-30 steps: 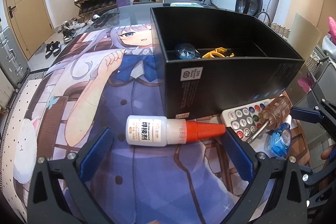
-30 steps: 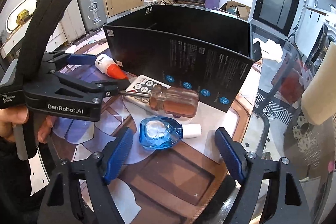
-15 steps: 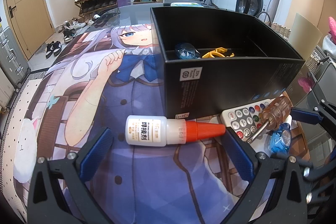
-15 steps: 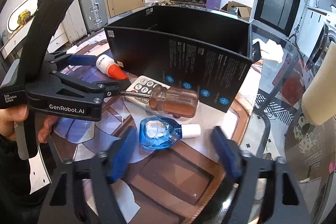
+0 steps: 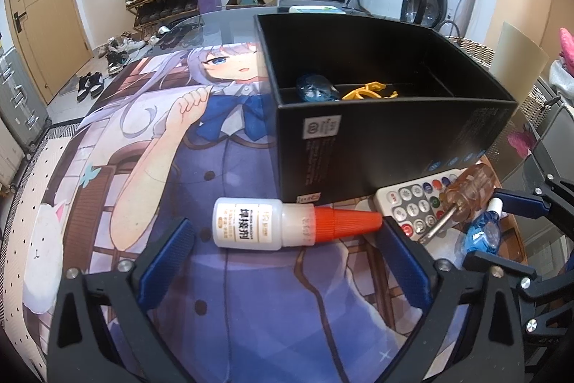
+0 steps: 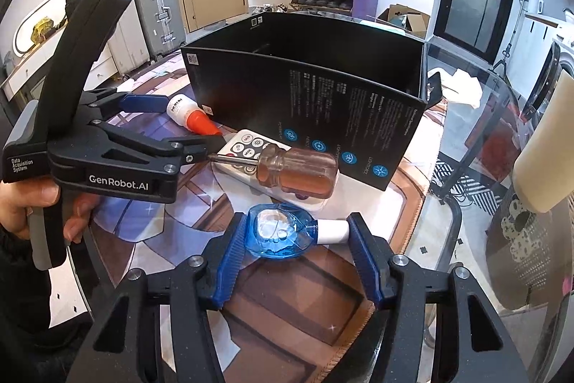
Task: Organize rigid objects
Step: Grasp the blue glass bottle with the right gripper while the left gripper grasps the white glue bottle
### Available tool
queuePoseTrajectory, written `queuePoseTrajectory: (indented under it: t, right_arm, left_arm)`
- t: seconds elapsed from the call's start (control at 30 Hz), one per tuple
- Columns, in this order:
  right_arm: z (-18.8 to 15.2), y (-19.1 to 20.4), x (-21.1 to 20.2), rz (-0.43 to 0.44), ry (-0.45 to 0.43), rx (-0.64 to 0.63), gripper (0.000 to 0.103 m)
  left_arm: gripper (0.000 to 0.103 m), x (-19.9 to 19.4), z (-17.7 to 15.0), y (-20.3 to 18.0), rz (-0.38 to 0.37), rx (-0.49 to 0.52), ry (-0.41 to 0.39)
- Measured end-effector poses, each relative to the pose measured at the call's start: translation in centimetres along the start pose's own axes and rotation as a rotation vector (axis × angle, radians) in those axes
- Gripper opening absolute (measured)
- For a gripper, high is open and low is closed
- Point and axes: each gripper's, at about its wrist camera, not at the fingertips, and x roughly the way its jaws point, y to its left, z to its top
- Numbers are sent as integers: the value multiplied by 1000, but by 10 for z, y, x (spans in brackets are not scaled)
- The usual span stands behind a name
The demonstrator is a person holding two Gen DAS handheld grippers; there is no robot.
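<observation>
The flat blue translucent bottle with the white cap (image 6: 287, 234) lies on its side on the printed mat, just in front of the tall black cardboard box (image 6: 323, 110), and it sits between the blue pads of your right gripper (image 6: 296, 241). Those jaws are closing on it: the left pad looks to be at the bottle's rounded end and the right pad at the cap, though I cannot tell that either presses yet, so treat it as not gripped.

Your left gripper (image 5: 283, 252) stands wide with its jaws just starting to close around the white glue bottle with the orange ribbed cap (image 5: 287, 224), which lies crosswise between the pads without touching the left one — the orange tip is close to the right pad.

Just behind the blue bottle lies the screwdriver with the clear amber handle (image 6: 287, 171), resting across the white remote control with coloured buttons (image 6: 251, 149).

The step in hand, as I judge it, is picking up both bottles for the box, where another blue item and a yellow one (image 5: 367, 91) already lie in a compartment. Next you need firm closure, then a lift high enough to clear the box's tall wall — gripped end to end, the bottle could pivot or slip at the cap.
</observation>
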Motion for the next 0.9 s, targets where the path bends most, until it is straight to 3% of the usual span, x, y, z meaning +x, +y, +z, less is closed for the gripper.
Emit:
queuePoseTrajectory:
  t: [0.07,0.73,0.9]
  right_arm:
    - [1,0,0,-1,0,-1,56]
    - [1,2,0,-15,1,-13,56]
    - [1,2,-1,-15,-2,-2,57]
  left_arm:
    - [85,-4,-2,-3,-12,23,-15]
    - [85,-6,-5,-2,-24,21,-21]
    - [85,-14,-6,-3,-10,29,-62]
